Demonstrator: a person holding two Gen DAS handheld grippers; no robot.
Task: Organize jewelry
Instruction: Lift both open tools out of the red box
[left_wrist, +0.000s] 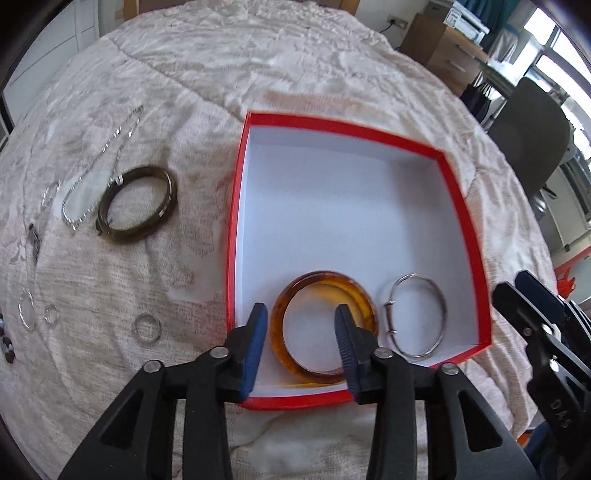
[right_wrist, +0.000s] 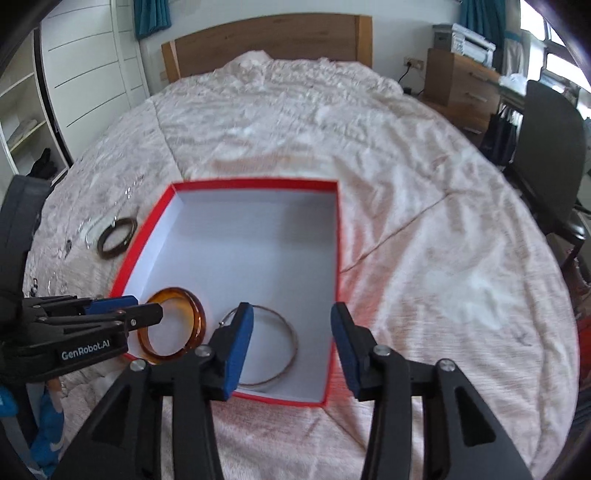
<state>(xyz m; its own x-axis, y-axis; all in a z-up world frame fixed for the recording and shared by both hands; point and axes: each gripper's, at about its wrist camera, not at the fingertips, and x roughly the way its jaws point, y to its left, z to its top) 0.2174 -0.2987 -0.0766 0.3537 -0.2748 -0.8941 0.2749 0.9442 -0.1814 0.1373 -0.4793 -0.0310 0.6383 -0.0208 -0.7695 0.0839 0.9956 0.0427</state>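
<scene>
A red box (left_wrist: 461, 206) with a white inside lies open on the bed; it also shows in the right wrist view (right_wrist: 338, 236). An amber bangle (left_wrist: 364, 297) (right_wrist: 197, 314) and a thin silver bangle (left_wrist: 441, 314) (right_wrist: 293, 341) lie in its near end. My left gripper (left_wrist: 301, 328) (right_wrist: 136, 308) is open, one finger inside the amber bangle and one outside its rim. My right gripper (right_wrist: 291, 328) (left_wrist: 517, 291) is open and empty above the box's near right corner. A dark green bangle (left_wrist: 138, 205) (right_wrist: 116, 236), silver chains (left_wrist: 110, 147) and small rings (left_wrist: 146, 328) lie left of the box.
The jewelry lies on a rumpled cream bedspread (right_wrist: 424, 184). A wooden headboard (right_wrist: 266, 40) stands at the far end. A black chair (right_wrist: 550, 155) and a wooden drawer unit (right_wrist: 458, 85) stand to the right. White shelves (right_wrist: 22, 122) are on the left.
</scene>
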